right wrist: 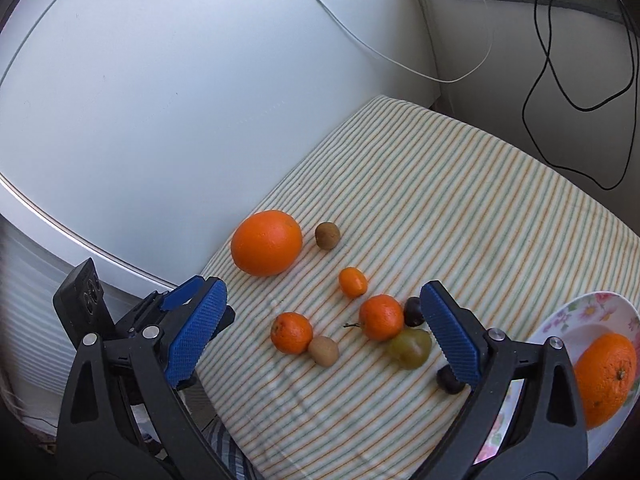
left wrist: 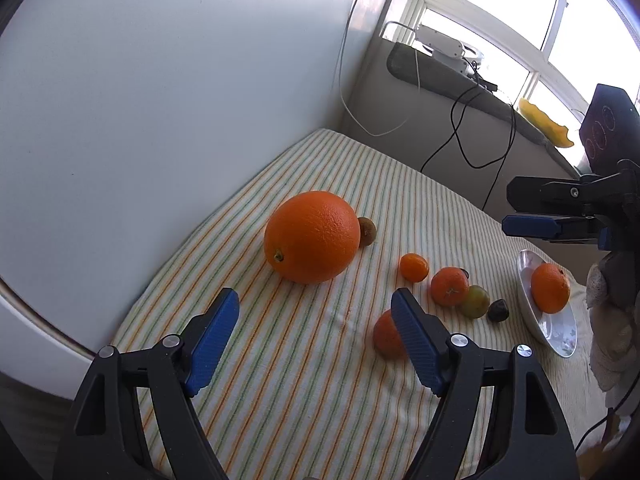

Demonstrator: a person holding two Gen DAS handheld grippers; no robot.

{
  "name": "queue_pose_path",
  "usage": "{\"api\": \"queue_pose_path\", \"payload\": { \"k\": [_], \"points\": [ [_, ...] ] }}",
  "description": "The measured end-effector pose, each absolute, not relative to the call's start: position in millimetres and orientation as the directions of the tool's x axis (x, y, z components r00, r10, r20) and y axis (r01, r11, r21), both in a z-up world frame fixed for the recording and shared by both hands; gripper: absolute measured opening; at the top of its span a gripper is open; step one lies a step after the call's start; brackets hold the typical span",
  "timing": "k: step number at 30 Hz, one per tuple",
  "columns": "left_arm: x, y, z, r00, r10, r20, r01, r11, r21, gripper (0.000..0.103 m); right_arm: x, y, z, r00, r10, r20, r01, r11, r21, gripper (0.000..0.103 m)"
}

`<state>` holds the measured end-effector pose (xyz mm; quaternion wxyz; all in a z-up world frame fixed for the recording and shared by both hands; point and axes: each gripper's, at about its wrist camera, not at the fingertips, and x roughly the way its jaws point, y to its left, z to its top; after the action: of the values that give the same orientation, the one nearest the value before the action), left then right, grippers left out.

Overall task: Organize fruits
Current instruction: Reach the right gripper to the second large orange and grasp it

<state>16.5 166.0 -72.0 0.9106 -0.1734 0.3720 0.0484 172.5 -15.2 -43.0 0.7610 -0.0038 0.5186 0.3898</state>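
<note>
Striped cloth point(right wrist: 460, 200) w/ fruit spread on it, floral plate point(right wrist: 576, 312) at cloth's right edge w/ one orange point(right wrist: 606, 380) in it, big orange point(left wrist: 312, 237) loose near wall, left gripper point(left wrist: 316, 338) jaws apart, empty, right gripper point(right wrist: 324, 336) jaws wide, nothing gripped, over small mandarins point(right wrist: 381, 317), kiwis point(right wrist: 327, 235), plums point(right wrist: 412, 312)

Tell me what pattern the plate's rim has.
Pink and green flowers on white, on the plate; clearest in the right wrist view.

A plain white wall point(left wrist: 168, 92) stood behind the striped cloth point(left wrist: 320, 380) covering the worktop. Daylight came through a white-framed window point(left wrist: 508, 20) above a grey ledge point(left wrist: 444, 76), where black cables point(left wrist: 468, 128) and a white cord point(left wrist: 348, 60) hung.
</note>
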Motion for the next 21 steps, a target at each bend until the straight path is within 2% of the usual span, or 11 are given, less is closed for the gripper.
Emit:
{"api": "queue_pose_path", "payload": {
  "k": [8, 16, 21],
  "points": [
    [23.6, 172.6, -82.9, 0.715, -0.065, -0.696, -0.218, 0.926, -0.310, 0.078, 190.5, 27.2, -60.4, 0.056, 0.628, -0.776, -0.581, 0.653, 0.486, 0.099],
    [27.5, 176.3, -85.1, 0.723, -0.071, -0.688, -0.217, 0.921, -0.323, 0.078, 195.9, 71.2, -73.2, 0.003, 0.617, -0.787, -0.617, 0.620, 0.484, 0.099],
    [29.9, 178.4, -88.8, 0.722, -0.083, -0.687, -0.217, 0.916, -0.338, 0.079, 196.5, 91.7, -84.9, -0.033, 0.608, -0.794, -0.630, 0.604, 0.488, 0.089]
  ]
}}
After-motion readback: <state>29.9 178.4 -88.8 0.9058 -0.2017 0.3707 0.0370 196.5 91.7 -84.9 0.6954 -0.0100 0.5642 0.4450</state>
